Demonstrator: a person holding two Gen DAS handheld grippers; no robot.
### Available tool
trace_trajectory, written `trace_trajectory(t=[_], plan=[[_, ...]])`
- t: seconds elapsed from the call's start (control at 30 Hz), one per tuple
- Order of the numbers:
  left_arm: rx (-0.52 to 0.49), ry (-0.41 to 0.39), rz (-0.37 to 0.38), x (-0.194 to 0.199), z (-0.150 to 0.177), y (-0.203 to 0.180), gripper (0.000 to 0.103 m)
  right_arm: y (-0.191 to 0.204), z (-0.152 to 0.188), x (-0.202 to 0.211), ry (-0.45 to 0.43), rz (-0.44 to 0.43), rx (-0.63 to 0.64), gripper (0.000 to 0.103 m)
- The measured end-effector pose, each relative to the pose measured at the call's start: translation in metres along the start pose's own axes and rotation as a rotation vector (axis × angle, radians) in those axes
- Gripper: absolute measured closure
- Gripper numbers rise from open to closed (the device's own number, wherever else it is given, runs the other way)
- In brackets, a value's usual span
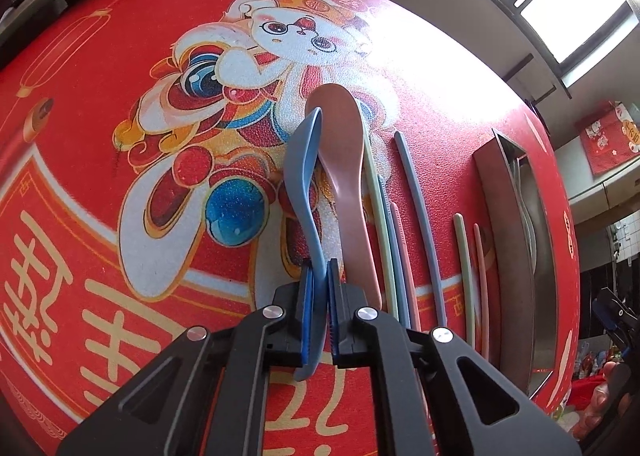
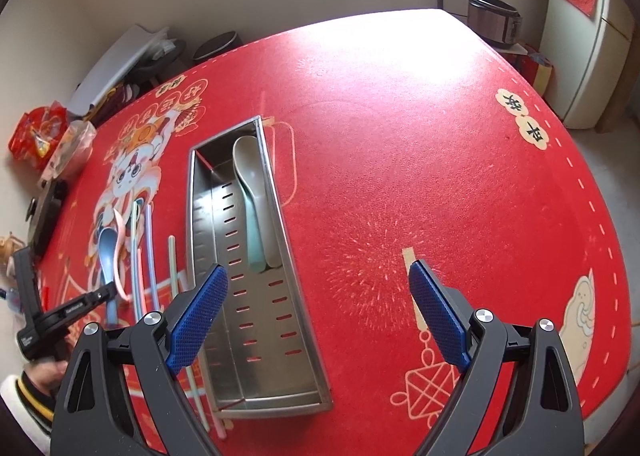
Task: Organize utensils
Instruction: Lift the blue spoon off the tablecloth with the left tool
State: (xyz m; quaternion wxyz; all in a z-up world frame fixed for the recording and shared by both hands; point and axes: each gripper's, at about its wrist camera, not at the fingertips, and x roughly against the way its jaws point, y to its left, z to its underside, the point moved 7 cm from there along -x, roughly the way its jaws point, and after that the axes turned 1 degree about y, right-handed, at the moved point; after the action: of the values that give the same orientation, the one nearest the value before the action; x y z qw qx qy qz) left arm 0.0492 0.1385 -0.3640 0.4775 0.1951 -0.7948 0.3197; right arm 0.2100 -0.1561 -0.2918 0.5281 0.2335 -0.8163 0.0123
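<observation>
Left gripper fingers clamped on blue spoon; right gripper fingers apart; lettering unreadable.

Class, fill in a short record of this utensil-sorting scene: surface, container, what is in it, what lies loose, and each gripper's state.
surface: red printed tablecloth
container: steel tray
in tray: grey spoon lying on a teal spoon
loose on cloth: pink spoon; several chopsticks
left gripper: shut on blue spoon, gripping its handle
right gripper: open, empty, over the tray's near end
</observation>
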Motion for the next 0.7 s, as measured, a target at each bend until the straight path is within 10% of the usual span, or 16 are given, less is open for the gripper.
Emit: trace_trajectory(t=[0.7], plan=[[-0.030, 0.026, 0.001, 0.043, 0.055, 0.052, 0.097, 0.103, 0.035, -0.012, 0.059, -0.116, 0.171, 0.015]])
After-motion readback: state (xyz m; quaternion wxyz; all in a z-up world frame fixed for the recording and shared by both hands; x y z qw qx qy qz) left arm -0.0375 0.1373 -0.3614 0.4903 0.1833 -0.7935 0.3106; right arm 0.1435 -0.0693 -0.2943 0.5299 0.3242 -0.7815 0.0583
